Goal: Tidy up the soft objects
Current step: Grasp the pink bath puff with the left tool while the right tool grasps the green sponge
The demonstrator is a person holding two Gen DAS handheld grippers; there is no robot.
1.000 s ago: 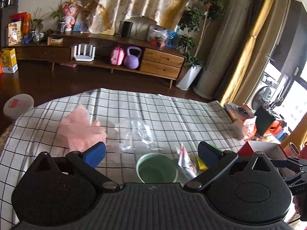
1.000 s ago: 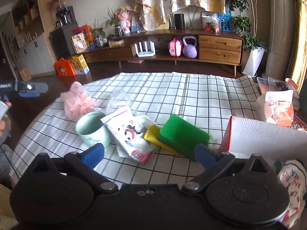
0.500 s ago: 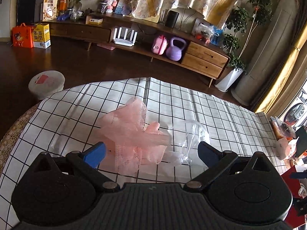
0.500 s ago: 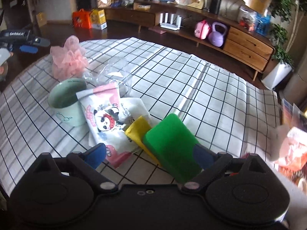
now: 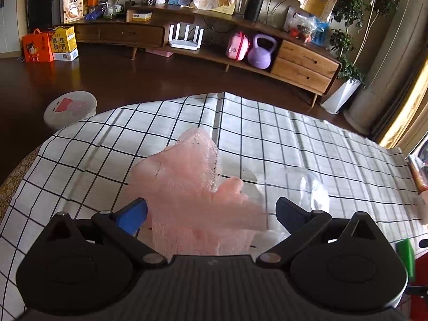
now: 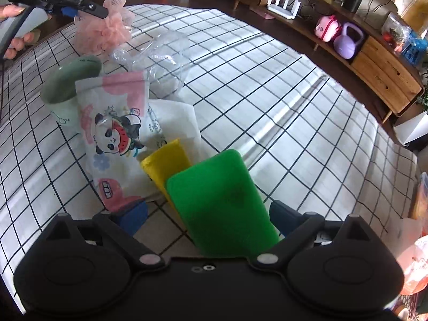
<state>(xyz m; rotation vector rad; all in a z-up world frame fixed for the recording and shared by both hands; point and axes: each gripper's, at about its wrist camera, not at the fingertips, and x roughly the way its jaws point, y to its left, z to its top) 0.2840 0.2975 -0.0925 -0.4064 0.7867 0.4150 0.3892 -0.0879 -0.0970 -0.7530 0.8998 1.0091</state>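
Your desk point(image 5: 267, 123) is covered by a white cloth with a black grid, creased along a fold that runs away from you. Beyond it the dark wooden floor point(image 5: 107, 75) stretches to a long low wooden cabinet point(image 5: 302, 61) against the far wall, carrying a white router point(image 5: 186, 38), a pink bag point(image 5: 237, 47) and a purple kettlebell point(image 5: 261, 52). A round white tub point(image 5: 70, 108) sits on the floor just off the desk's far left edge, boxes stand at the left wall, and a potted plant point(image 5: 347, 34) rises by the yellow curtain at the right.

Your left gripper point(image 5: 211, 211) has its jaws spread wide, with the pink mesh puff point(image 5: 192, 187) lying on the cloth between them; neither blue pad visibly presses it. A crumpled clear plastic bag point(image 5: 302, 182) lies just beside the puff to the right.

Your right gripper point(image 6: 208, 214) is likewise released, its jaws apart on either side of the green sponge point(image 6: 219, 200), which leans over a yellow sponge point(image 6: 165, 163). To their left a panda-print pouch point(image 6: 115, 133) rests against a pale green cup point(image 6: 69, 88), with a white cloth point(image 6: 174, 117) beneath. From this side you can see the puff at the desk's far left, under the other gripper.
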